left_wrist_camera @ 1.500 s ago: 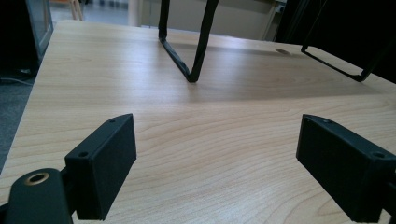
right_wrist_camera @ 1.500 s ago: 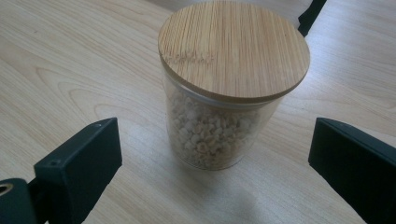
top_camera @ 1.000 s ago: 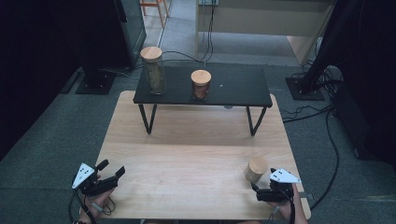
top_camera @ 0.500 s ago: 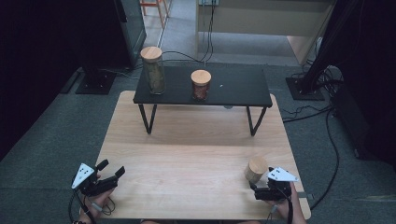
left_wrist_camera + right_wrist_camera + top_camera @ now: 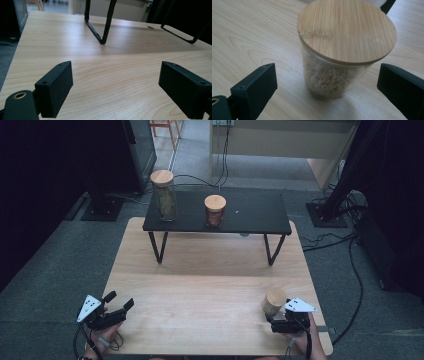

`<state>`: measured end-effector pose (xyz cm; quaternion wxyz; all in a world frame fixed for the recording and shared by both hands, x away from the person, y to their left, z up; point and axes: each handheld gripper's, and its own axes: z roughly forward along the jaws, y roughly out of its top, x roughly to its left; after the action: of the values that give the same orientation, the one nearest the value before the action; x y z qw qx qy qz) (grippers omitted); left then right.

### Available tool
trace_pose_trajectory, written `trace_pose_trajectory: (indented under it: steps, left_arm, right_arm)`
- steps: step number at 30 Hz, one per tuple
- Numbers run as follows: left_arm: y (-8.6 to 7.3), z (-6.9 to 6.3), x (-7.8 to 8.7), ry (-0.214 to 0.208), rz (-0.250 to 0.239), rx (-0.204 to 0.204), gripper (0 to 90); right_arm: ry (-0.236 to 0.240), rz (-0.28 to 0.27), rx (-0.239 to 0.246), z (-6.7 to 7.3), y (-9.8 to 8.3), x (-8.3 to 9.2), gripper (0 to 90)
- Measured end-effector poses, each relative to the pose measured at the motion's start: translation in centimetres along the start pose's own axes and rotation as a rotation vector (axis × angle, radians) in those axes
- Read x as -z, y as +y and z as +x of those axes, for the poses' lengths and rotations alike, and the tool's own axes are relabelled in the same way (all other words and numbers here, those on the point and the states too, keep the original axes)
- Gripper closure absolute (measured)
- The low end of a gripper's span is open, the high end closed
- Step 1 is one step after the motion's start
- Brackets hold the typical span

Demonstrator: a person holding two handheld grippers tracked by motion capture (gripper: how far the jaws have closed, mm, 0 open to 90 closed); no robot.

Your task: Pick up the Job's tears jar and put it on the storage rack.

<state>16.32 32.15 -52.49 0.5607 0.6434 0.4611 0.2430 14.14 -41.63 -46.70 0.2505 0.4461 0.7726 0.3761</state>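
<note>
A short glass jar [image 5: 274, 301] with a bamboo lid and pale grains stands near the wooden table's [image 5: 210, 285] front right corner. My right gripper [image 5: 276, 318] sits just behind it, open. In the right gripper view the jar [image 5: 342, 50] stands upright a little ahead of the wide gap of that gripper [image 5: 327, 85], touching neither jaw. My left gripper [image 5: 120, 301] rests at the front left corner, open, and in its own view the left gripper [image 5: 116, 77] has only bare wood between its jaws.
A low black stand [image 5: 260, 212] on thin legs spans the table's far edge. On it are a tall lidded jar [image 5: 164, 195] with dark contents and a short lidded jar [image 5: 215, 210] with reddish contents. One stand leg [image 5: 102, 30] rises ahead of the left gripper.
My right gripper has edged slightly left, closer to the short jar. The left gripper and the jars have stayed put.
</note>
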Motion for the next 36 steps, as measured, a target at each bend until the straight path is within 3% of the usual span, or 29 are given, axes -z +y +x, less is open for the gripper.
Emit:
trace_pose_trajectory:
  steps: [24,26,36]
  left_arm:
    - [0.0,0.1,0.0,-0.003,-0.001,0.002,12.2]
    - [0.0,0.1,0.0,-0.004,-0.001,0.003,12.2]
    - [0.0,0.1,0.0,-0.004,-0.001,0.003,12.2]
  right_arm:
    - [-0.041,-0.012,-0.02,0.1,1.1,-1.3,7.7]
    - [-0.044,-0.016,-0.023,0.1,1.2,-1.3,13.6]
    - [-0.041,-0.033,-0.032,0.0,1.3,-1.3,18.7]
